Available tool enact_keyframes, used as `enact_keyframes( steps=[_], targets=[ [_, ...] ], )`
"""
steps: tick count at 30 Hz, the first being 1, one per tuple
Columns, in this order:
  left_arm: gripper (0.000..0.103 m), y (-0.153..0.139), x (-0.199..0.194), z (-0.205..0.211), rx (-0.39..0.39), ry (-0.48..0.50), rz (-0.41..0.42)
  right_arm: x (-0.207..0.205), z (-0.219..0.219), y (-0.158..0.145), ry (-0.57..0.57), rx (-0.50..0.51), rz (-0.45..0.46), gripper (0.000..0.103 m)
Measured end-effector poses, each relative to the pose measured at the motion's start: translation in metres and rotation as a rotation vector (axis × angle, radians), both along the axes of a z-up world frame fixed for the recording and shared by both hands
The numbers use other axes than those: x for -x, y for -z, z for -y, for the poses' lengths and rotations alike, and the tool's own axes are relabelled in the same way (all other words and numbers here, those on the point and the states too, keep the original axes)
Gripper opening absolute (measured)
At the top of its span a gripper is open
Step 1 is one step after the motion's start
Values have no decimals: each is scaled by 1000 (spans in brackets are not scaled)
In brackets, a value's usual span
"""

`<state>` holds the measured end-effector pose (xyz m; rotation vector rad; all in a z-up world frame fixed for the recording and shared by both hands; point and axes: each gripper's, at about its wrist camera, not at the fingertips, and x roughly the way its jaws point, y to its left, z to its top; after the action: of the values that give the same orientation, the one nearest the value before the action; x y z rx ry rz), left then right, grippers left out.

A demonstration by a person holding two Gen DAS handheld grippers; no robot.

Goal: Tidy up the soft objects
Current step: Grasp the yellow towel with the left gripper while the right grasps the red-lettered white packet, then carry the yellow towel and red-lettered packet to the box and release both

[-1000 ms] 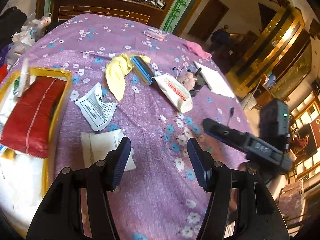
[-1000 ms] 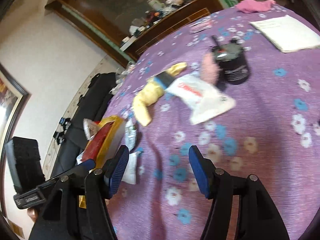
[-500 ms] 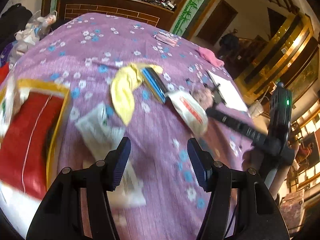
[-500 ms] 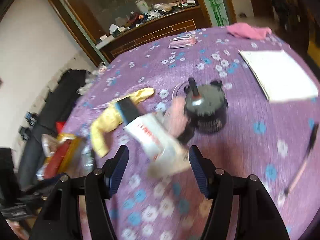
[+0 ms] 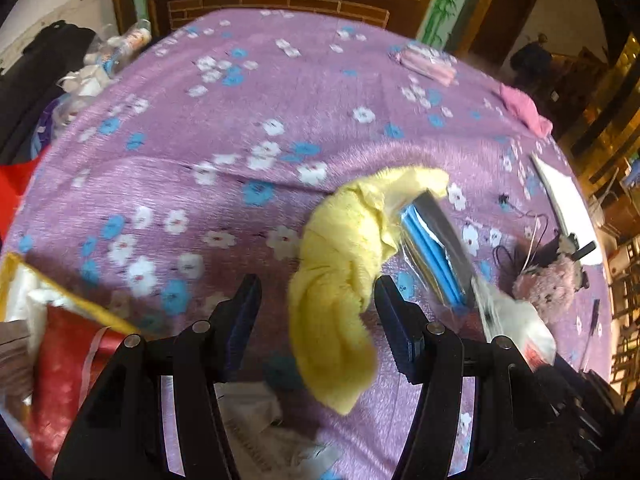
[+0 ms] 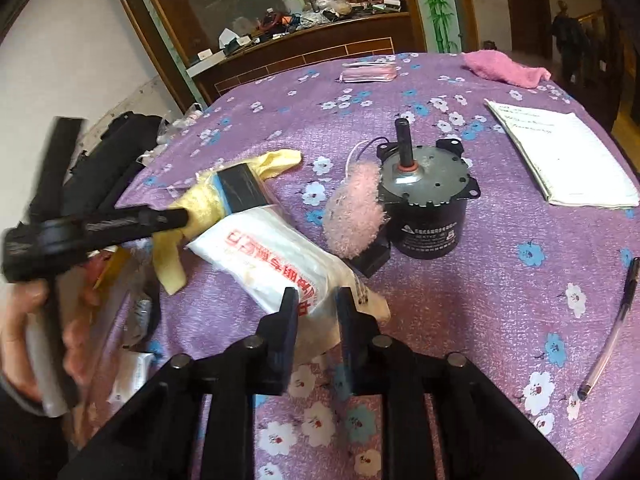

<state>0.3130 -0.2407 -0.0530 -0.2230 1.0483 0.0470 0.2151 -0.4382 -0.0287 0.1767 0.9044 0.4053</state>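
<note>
Yellow cloth (image 5: 340, 280) lay between the open left hand-held gripper (image 5: 316, 312); right hand-held gripper (image 6: 314, 314), jaws just closing, pinched the white packet (image 6: 280, 264).

Yellow cloth (image 5: 340, 280), purple flowered tablecloth (image 5: 240, 128)

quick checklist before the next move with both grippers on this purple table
1. Right gripper jaws have just been closing and now pinch the near end of the white packet: ok.
2. The packet's far end still lies on the tablecloth, touching the blue-and-black pack: not ok for a clean lift.
3. Left gripper jaws open, straddling the yellow cloth: ok.
4. Yellow cloth free of other things: not ok, the pack lies on it.
5. Pink fluffy thing rests against the motor, apart from the packet: cannot tell.
</note>
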Motion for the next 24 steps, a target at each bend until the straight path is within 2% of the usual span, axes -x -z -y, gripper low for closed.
enact_keyframes(
  steps=[2,3,6,8,10,18,23,24],
  targets=[
    [35,8,-4,2,16,-4,-22,3,0,-1,-1,-10,-3,13],
    [28,9,-4,5,26,5,-36,3,0,-2,-2,-9,-5,12],
    [19,4,4,17,-37,5,-28,5,2,-2,5,-21,-9,12],
    [18,2,14,21,-46,1,-37,6,3,-4,9,-31,-5,11],
    [18,-1,31,21,-23,0,-34,6,7,-5,9,-56,0,11],
    [18,-7,101,20,131,4,-60,3,0,-1,-12,-64,-19,11],
    [18,-2,106,24,138,12,-69,2,-7,6,-30,-58,-27,16],
    [18,-1,105,24,139,10,-71,2,-9,7,-31,-54,-32,20]
  ],
)
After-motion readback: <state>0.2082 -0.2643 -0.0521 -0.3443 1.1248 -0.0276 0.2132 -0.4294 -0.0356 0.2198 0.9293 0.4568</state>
